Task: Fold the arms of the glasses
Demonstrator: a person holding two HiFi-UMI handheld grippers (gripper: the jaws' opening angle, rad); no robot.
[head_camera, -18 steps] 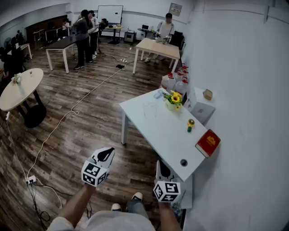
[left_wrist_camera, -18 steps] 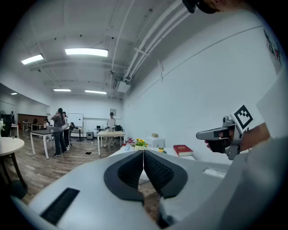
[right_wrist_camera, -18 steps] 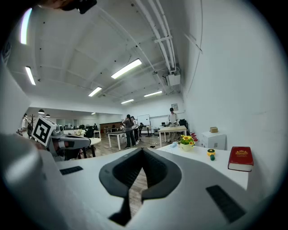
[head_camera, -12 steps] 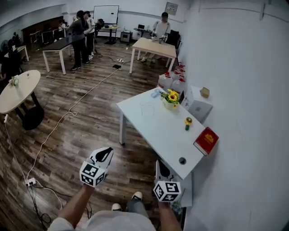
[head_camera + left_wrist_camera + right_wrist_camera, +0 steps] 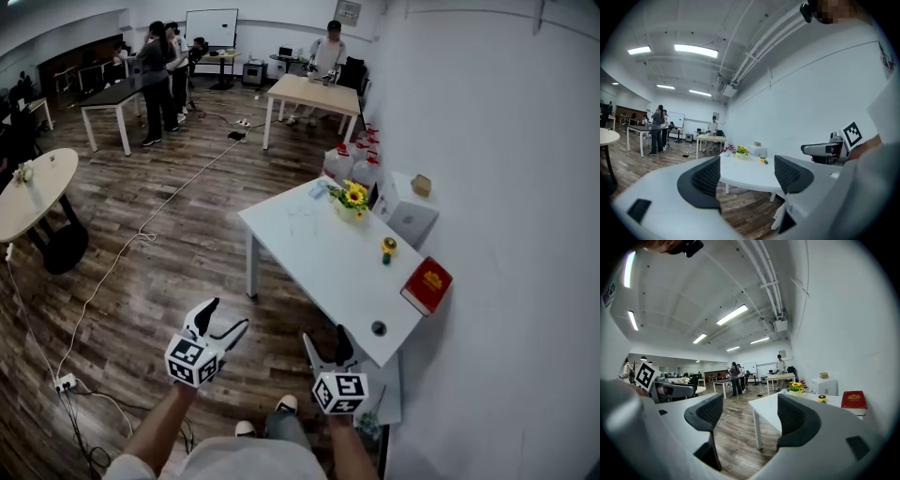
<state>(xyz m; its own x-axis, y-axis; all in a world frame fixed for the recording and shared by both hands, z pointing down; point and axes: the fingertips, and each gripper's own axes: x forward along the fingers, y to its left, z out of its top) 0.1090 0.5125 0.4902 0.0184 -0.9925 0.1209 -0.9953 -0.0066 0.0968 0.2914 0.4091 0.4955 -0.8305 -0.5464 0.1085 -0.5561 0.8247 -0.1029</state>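
A faint clear-framed pair of glasses (image 5: 302,217) lies on the far part of the white table (image 5: 319,272), well ahead of both grippers. My left gripper (image 5: 223,317) is held in the air over the wooden floor, short of the table's near end, open with nothing between its fingers. My right gripper (image 5: 324,336) hangs beside it, near the table's near corner, also open and empty. In the left gripper view the open jaws (image 5: 747,176) frame the table. The right gripper view (image 5: 750,416) looks along the table's left side.
On the table stand a pot of sunflowers (image 5: 353,199), a small yellow and green object (image 5: 387,248), a red book (image 5: 427,286) and a small dark round object (image 5: 378,328). A white box (image 5: 408,211) and water jugs (image 5: 352,164) sit by the wall. A cable (image 5: 122,262) crosses the floor.
Both grippers' jaws have gone from shut to open. The hands stay in about the same place below the table's near end.
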